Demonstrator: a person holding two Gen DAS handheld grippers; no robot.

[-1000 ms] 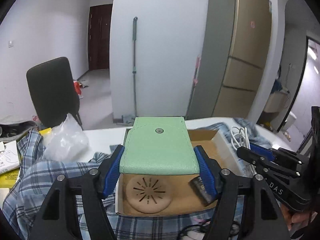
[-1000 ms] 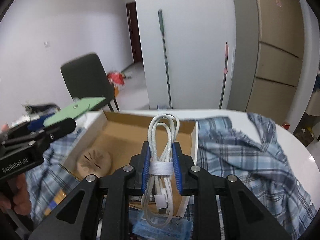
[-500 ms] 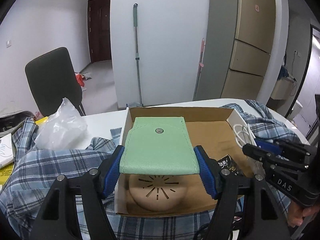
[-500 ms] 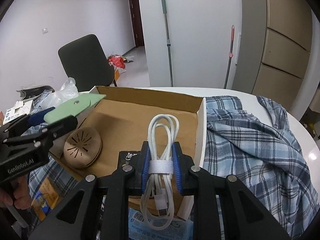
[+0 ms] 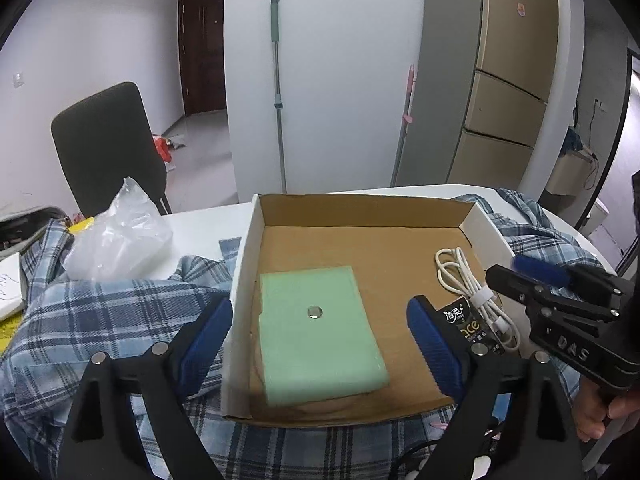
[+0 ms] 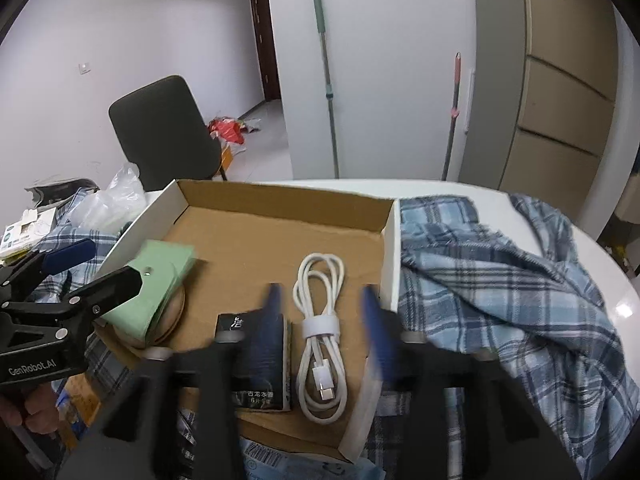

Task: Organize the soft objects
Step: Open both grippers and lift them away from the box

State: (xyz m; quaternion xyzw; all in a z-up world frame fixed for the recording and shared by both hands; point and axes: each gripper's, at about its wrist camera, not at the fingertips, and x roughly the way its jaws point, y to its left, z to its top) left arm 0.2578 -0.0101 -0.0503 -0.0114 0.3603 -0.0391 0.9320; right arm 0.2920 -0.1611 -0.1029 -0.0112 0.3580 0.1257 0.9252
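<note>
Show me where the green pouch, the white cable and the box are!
green pouch (image 5: 320, 336): left wrist view, middle of its flap.
white cable (image 6: 320, 330): right wrist view, on its strap.
box (image 5: 360, 210): left wrist view, inner far wall.

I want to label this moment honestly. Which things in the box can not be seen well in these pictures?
- Round tan disc: the green pouch hides it fully in the left wrist view; only its edge shows in the right wrist view.
- Black packet: the blurred right gripper crosses it; its print is partly unreadable.
- Cardboard box: near edge hidden behind both grippers.
</note>
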